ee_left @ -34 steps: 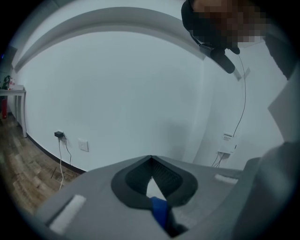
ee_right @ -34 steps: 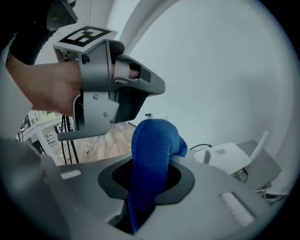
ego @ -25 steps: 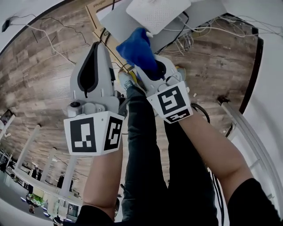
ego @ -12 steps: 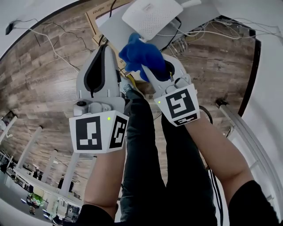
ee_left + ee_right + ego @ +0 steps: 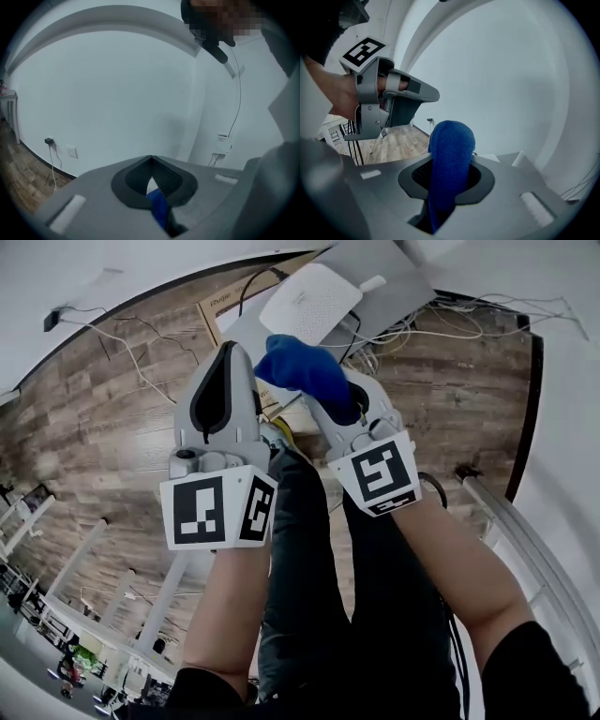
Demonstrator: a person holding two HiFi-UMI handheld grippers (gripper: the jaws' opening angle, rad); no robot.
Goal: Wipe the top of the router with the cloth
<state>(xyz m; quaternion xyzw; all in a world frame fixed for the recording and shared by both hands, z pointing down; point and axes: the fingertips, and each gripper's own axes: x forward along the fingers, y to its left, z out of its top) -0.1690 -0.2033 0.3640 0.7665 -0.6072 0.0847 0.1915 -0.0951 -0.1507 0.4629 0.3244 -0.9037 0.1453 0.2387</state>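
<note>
**Head view:** faces steeply down past the left claw (image 5: 228, 351) and right claw (image 5: 323, 395) to the wooden floor (image 5: 94, 427). **Gripper views:** each rides close behind its own claw, facing along it to a white wall (image 5: 117, 93). All three views share the blue cloth (image 5: 305, 371); the right gripper view also catches the left claw.

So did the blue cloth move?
Yes, a little: the blue cloth pulled back from the white router's near edge, toward the person.

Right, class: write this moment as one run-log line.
right gripper: shut on blue cloth | left gripper: shut | white router: cloth near its edge, contact unclear
</note>
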